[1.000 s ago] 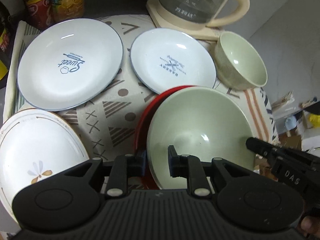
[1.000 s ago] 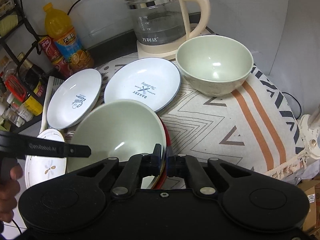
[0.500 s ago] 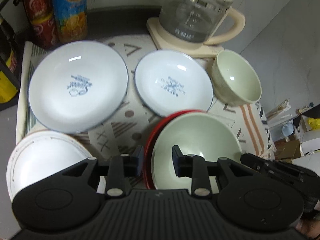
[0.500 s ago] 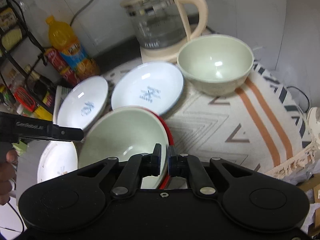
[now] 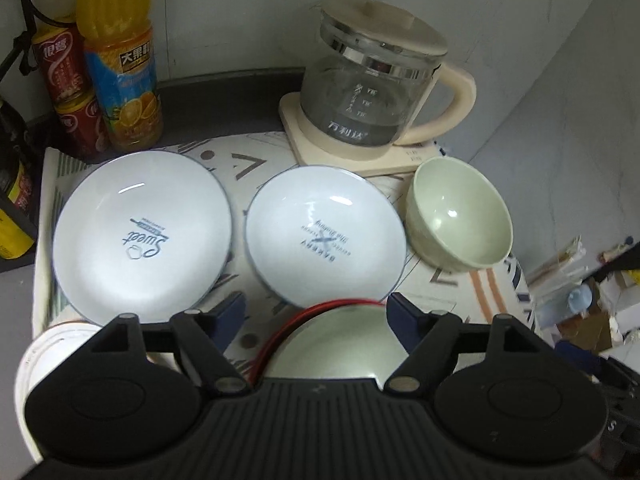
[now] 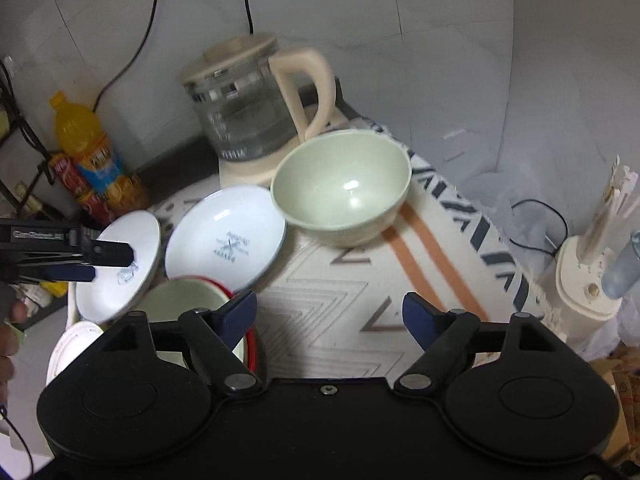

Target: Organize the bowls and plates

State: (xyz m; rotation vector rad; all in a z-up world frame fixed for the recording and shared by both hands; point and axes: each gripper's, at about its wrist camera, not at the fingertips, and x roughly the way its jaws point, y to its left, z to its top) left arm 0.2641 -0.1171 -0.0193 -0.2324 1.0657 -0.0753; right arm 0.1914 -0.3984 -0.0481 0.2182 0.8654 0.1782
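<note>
Both tools were seen with their jaws opening and nothing pressed between the pads: the left gripper (image 5: pixel 316 312) hung above the near part of the patterned cloth (image 6: pixel 340 312), and the right gripper (image 6: pixel 330 312) hung over bare cloth to the right of the dishes. A pale green bowl (image 5: pixel 336 344) was found nested in a red plate (image 5: pixel 280 336) at the near edge of the counter, released by both tools. Behind it, two white printed plates (image 5: pixel 140 236) (image 5: pixel 324 236) were laid side by side on the cloth, with a second green bowl (image 5: pixel 460 216) just beside the right-hand plate. A floral white plate (image 6: pixel 72 344) was partly hidden at the near left corner. A glass kettle (image 5: pixel 368 96) was placed at the back edge, a juice bottle (image 5: pixel 120 64) and red cans (image 5: pixel 64 80) at the back left corner.
</note>
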